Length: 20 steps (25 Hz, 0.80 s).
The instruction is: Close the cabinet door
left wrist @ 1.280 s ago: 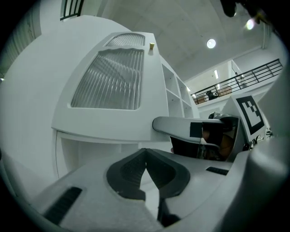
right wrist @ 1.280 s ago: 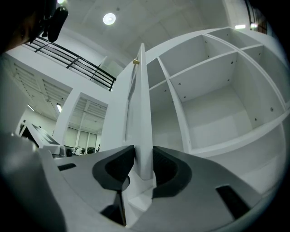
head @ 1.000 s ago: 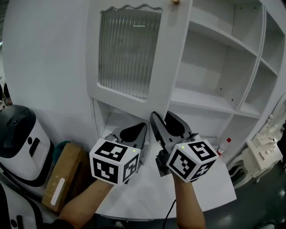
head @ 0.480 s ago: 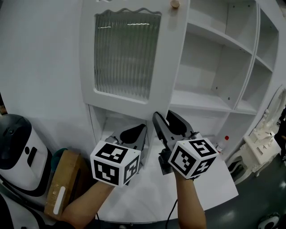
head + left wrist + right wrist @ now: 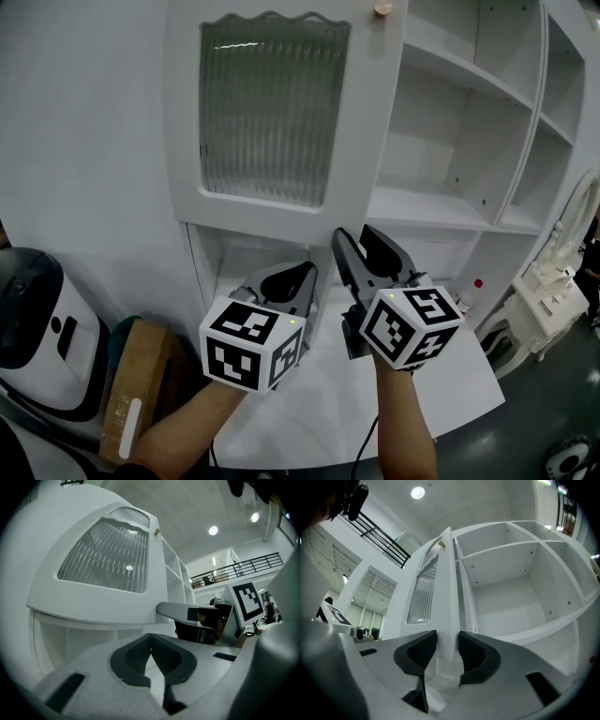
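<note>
The white cabinet door (image 5: 272, 112) with a ribbed glass pane and a small wooden knob (image 5: 382, 7) stands swung out from the cabinet. My right gripper (image 5: 354, 234) reaches up at the door's lower free corner. In the right gripper view the door's thin edge (image 5: 447, 597) runs between the two dark pads of the right gripper (image 5: 447, 639), which stand spread on either side of it. My left gripper (image 5: 305, 272) hangs below the door's bottom rail, shut and holding nothing. The left gripper (image 5: 150, 637) has its pads meeting under the door (image 5: 108, 559).
Bare white shelves (image 5: 441, 122) fill the open cabinet at the right. A white counter (image 5: 309, 403) lies under both hands. A white and black appliance (image 5: 33, 319) and a cardboard box (image 5: 136, 375) stand at the lower left. A red-capped bottle (image 5: 473, 286) and ornate white furniture (image 5: 553, 281) are at the right.
My right gripper has shifted a little to the right with the door edge between its jaws, and the jaws stand wider. The left gripper has barely moved.
</note>
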Each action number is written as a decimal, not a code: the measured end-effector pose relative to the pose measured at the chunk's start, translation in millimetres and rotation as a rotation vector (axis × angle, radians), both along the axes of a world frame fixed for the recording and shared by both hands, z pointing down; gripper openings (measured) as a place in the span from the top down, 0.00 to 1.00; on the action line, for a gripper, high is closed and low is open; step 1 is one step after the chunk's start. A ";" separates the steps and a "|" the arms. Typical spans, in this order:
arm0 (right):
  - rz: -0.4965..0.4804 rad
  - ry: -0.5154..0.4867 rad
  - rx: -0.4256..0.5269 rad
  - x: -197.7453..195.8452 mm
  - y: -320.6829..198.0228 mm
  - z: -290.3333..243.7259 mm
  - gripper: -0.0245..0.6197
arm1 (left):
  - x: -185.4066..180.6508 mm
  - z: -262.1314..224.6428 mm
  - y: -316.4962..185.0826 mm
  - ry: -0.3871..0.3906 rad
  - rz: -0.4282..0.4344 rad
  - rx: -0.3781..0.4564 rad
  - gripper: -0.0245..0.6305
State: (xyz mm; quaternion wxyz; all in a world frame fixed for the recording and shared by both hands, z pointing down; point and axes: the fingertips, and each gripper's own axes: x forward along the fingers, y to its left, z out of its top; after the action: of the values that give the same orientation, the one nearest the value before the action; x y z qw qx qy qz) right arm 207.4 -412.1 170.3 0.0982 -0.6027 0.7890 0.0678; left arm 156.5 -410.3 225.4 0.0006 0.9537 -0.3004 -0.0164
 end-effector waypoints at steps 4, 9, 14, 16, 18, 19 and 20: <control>0.007 -0.012 -0.011 2.1 -6.6 0.9 0.72 | 0.1 1.7 -3.2 -0.003 0.022 -0.004 0.94; 0.016 -0.017 -0.022 5.7 -13.5 0.9 0.72 | 7.1 2.2 -7.6 -0.001 0.045 -0.001 0.94; 0.003 -0.020 -0.021 7.4 -18.9 1.2 0.72 | 13.1 4.5 -14.8 0.000 0.039 0.001 0.94; -0.002 -0.021 -0.019 9.7 -20.8 0.8 0.72 | 14.7 4.7 -19.3 0.002 0.031 0.002 0.94; -0.006 -0.020 -0.020 11.7 -24.8 0.4 0.71 | 15.9 4.9 -24.9 0.002 0.021 0.000 0.94; -0.009 -0.021 -0.022 12.6 -27.2 0.7 0.71 | 16.1 4.5 -27.5 0.004 0.016 0.000 0.94; -0.014 -0.023 -0.023 13.5 -29.3 1.1 0.71 | 16.1 3.9 -29.9 0.008 0.010 0.000 0.94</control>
State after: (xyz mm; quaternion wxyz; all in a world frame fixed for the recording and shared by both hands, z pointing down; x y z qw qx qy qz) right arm 221.0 -441.4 171.4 0.1008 -0.5991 0.7926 0.0511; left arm 172.5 -440.2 229.4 0.0017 0.9551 -0.2955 -0.0201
